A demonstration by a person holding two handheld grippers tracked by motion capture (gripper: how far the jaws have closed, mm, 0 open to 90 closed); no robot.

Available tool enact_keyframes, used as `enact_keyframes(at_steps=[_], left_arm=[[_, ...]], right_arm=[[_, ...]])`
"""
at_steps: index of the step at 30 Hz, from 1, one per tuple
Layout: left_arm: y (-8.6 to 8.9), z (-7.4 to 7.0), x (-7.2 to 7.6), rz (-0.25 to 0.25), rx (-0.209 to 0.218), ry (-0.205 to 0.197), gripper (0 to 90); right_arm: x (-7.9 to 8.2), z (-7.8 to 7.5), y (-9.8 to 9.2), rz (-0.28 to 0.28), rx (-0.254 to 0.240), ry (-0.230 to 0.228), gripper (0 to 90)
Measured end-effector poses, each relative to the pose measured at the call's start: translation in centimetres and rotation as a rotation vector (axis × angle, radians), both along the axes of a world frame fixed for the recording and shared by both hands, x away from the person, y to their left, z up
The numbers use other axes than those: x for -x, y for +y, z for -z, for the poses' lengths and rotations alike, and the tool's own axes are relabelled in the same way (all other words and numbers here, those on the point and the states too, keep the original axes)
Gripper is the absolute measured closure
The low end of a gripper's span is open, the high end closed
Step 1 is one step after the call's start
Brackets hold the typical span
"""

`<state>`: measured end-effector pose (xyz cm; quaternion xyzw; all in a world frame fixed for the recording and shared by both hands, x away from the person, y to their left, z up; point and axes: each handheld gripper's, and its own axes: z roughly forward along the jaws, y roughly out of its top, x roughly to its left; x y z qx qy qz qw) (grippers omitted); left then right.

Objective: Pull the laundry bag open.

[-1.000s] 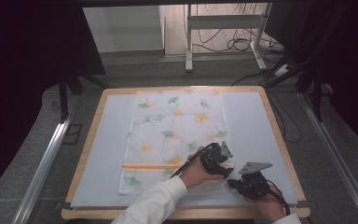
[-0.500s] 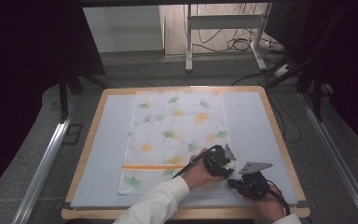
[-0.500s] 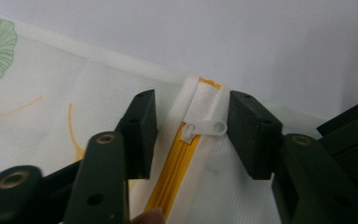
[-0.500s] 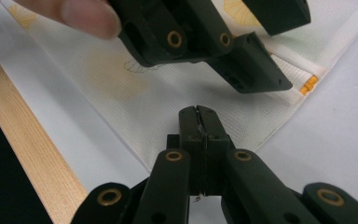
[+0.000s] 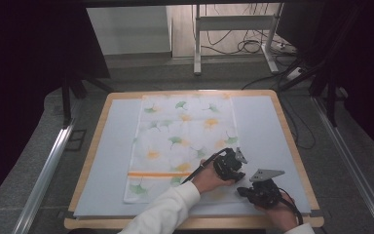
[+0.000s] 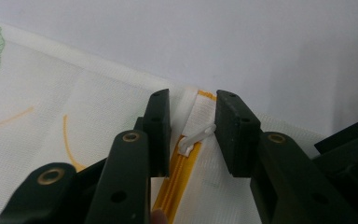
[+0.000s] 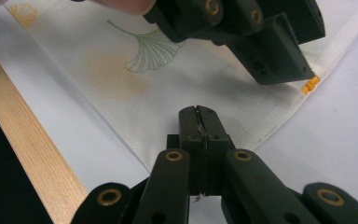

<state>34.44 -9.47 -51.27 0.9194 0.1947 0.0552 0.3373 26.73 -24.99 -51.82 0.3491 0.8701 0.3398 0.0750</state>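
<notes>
A white pouch (image 5: 182, 146) printed with ginkgo leaves lies flat along the middle of the board (image 5: 92, 161), its orange zipper (image 5: 158, 173) running across near the front edge. The left gripper (image 6: 193, 135) has just been closing around the white zipper pull (image 6: 195, 138), pads not yet touching it. The right gripper (image 7: 199, 122) pinches the pouch's front right corner. Judging by this, unzipping has not begun.
</notes>
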Motion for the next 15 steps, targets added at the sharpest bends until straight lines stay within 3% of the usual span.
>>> enact_keyframes(at_steps=[15], left_arm=[[0.57,-0.10,-0.38,-0.028,0.020,0.017,62.3]], right_arm=[[0.00,0.00,-0.01,-0.001,-0.001,0.001,89.6]])
